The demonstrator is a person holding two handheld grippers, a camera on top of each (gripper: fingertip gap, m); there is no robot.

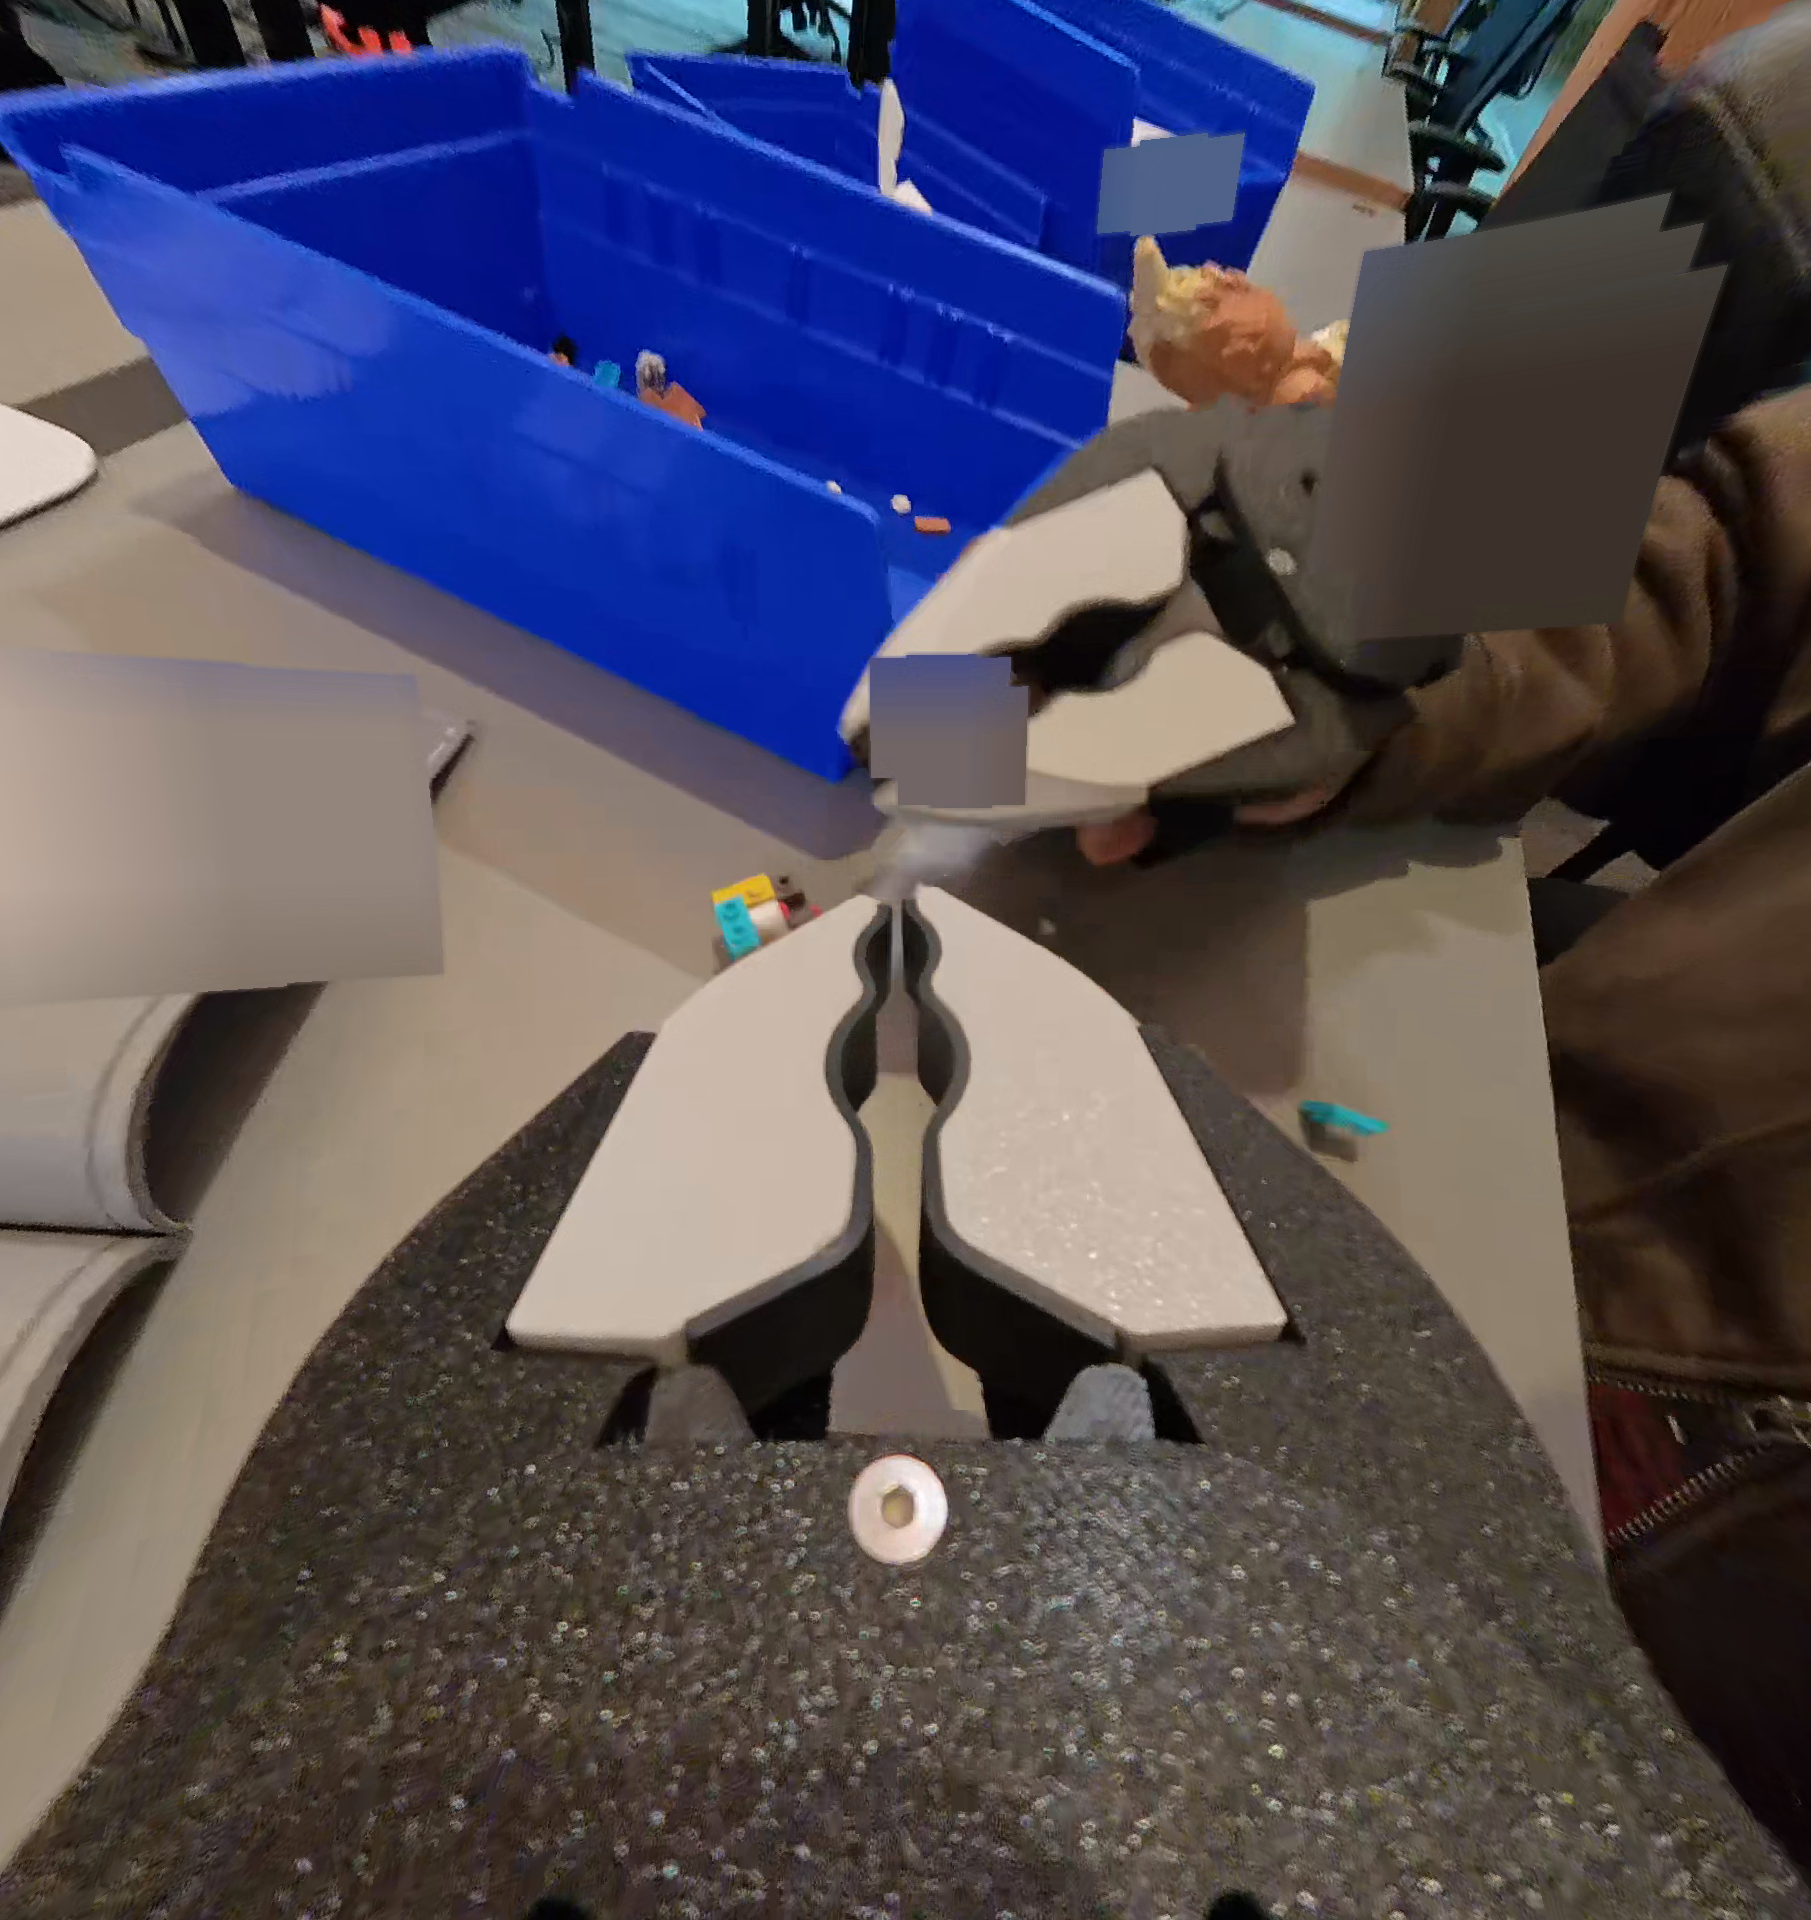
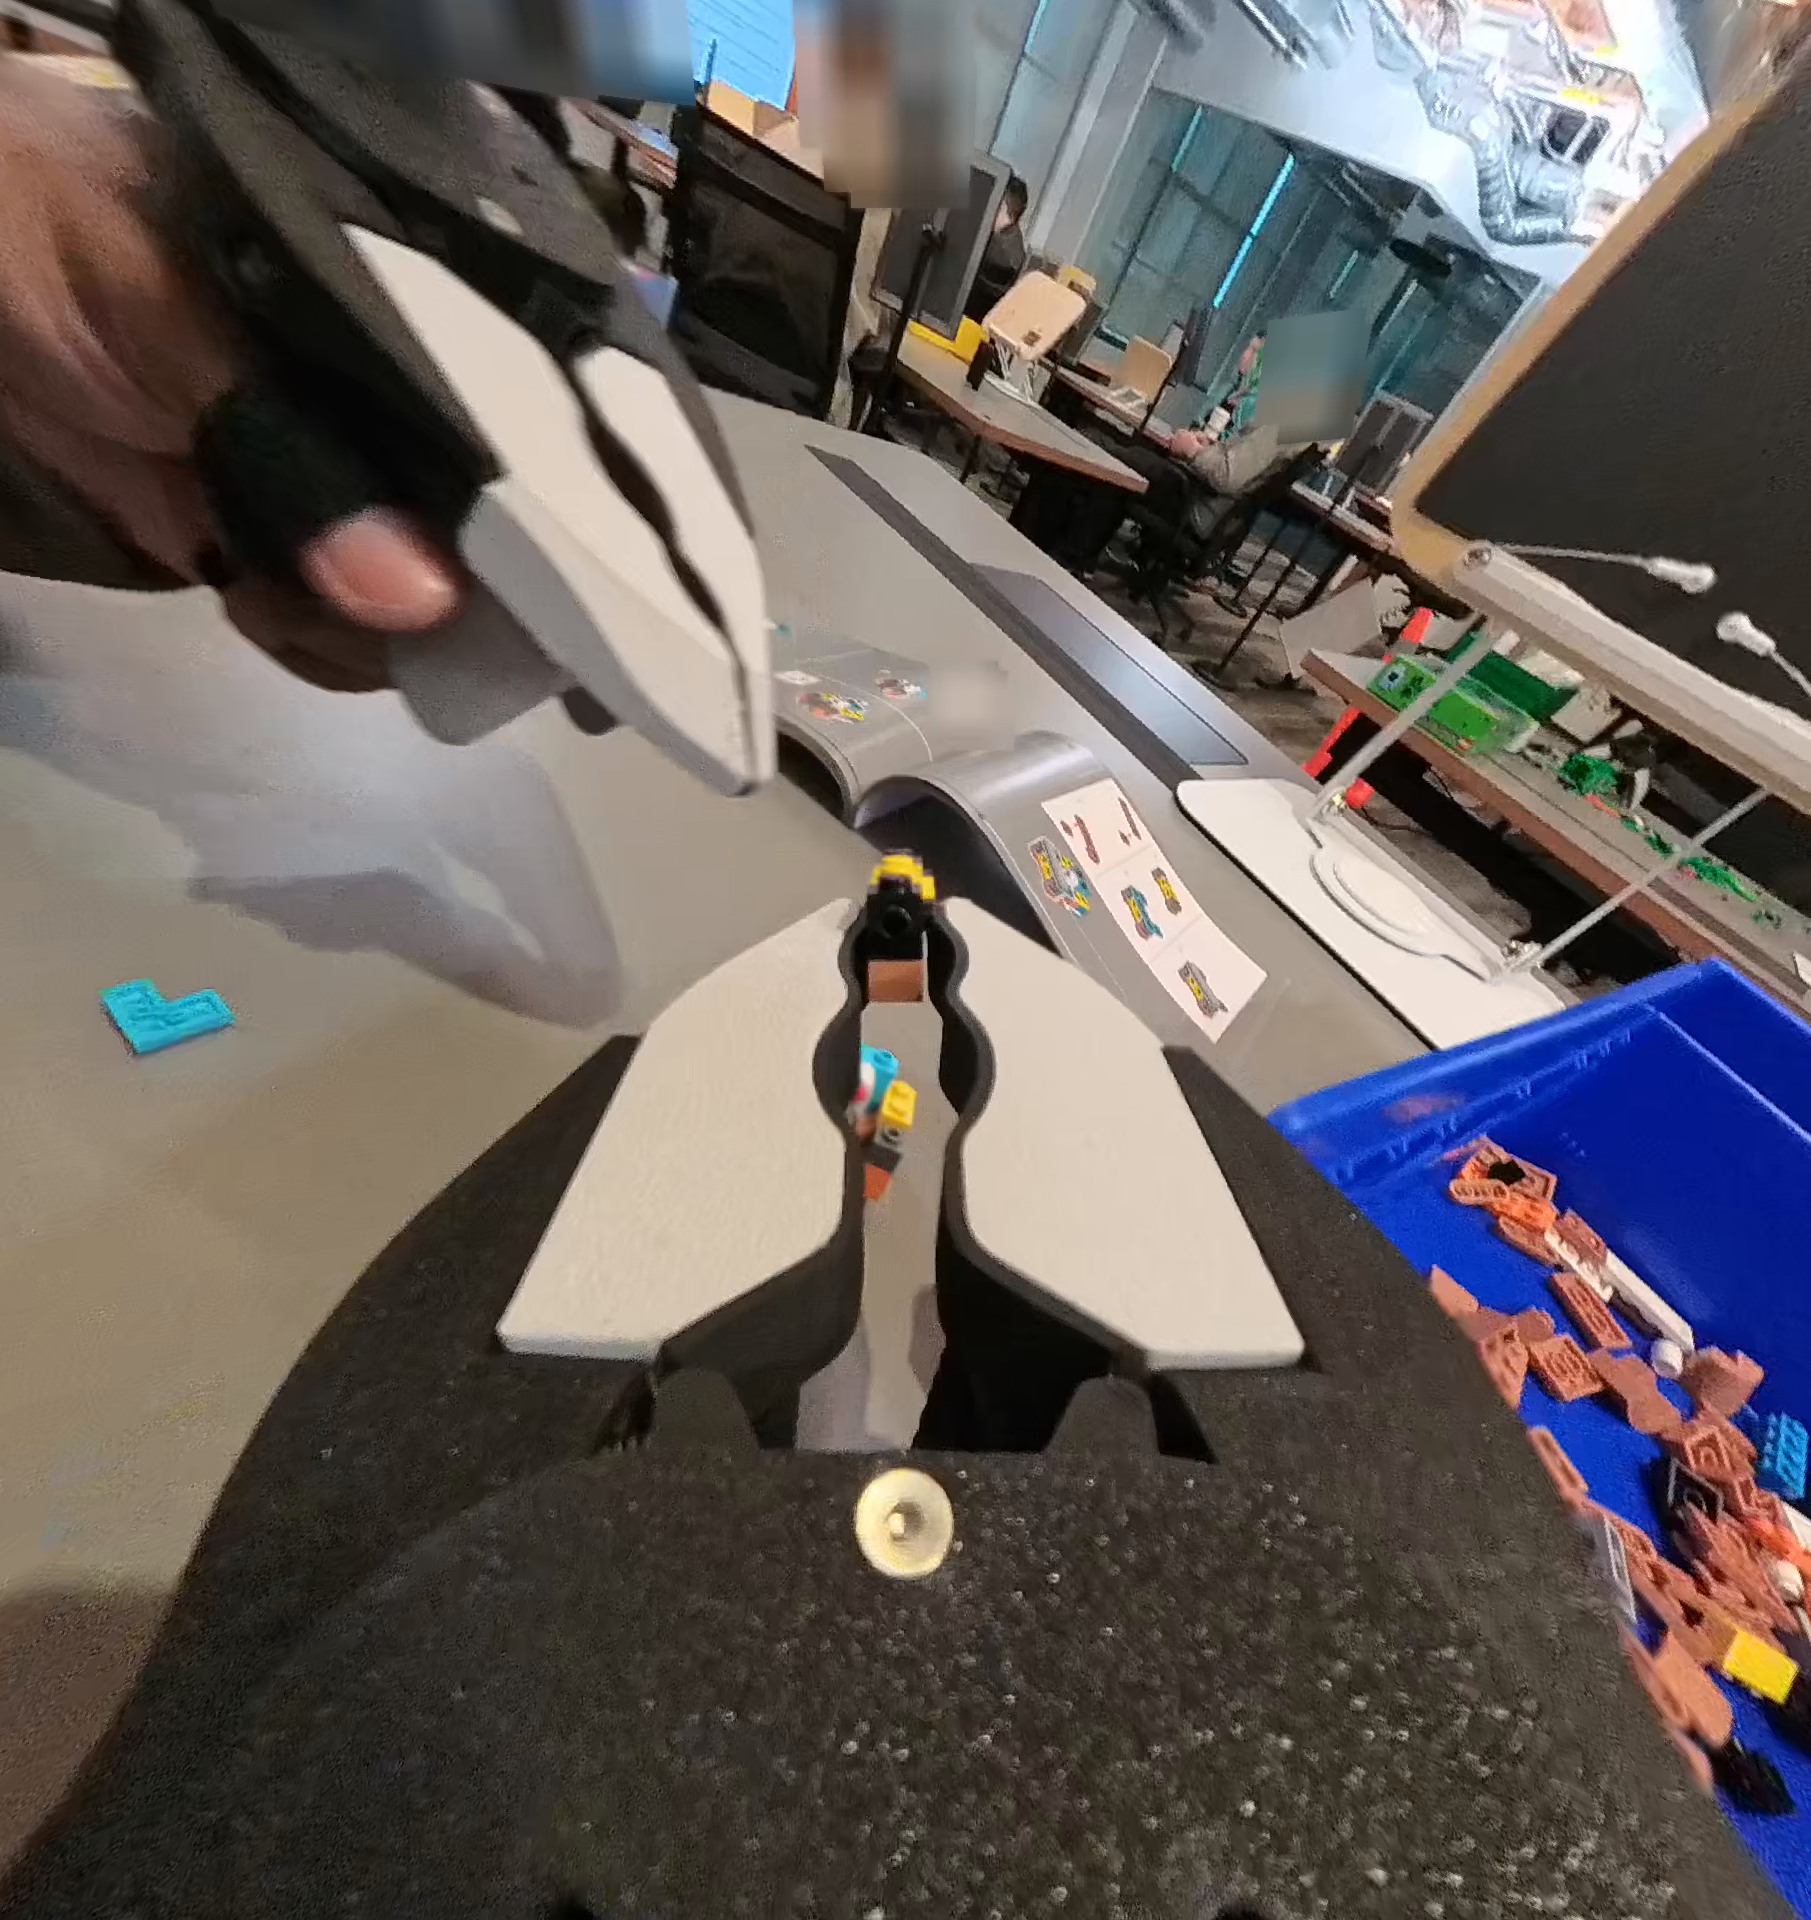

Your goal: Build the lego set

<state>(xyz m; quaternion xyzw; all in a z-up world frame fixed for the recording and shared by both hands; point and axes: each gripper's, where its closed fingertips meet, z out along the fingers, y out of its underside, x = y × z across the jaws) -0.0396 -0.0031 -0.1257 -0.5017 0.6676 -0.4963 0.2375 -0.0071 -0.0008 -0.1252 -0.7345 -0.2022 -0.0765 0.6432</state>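
Observation:
My left gripper is shut on a thin pale translucent piece that runs edge-on between its fingertips and reaches forward to my right gripper's lower finger. In the right wrist view the left gripper hangs at the upper left with its jaws together. My right gripper is shut on a small lego assembly of a black brick with a brown base and a yellow top, held above the table. A second small assembly in yellow, teal and white lies on the table; the right wrist view shows it between the fingers.
A blue bin of loose bricks stands behind, and it also shows at the right wrist view's lower right. A teal L-shaped plate lies on the table. An open instruction booklet and a white lamp base lie beyond. A person's sleeve is on the right. Both grippers' tips are close together, under 4 cm apart. The teal L-shaped plate is about 12 centimeters from my left fingertips.

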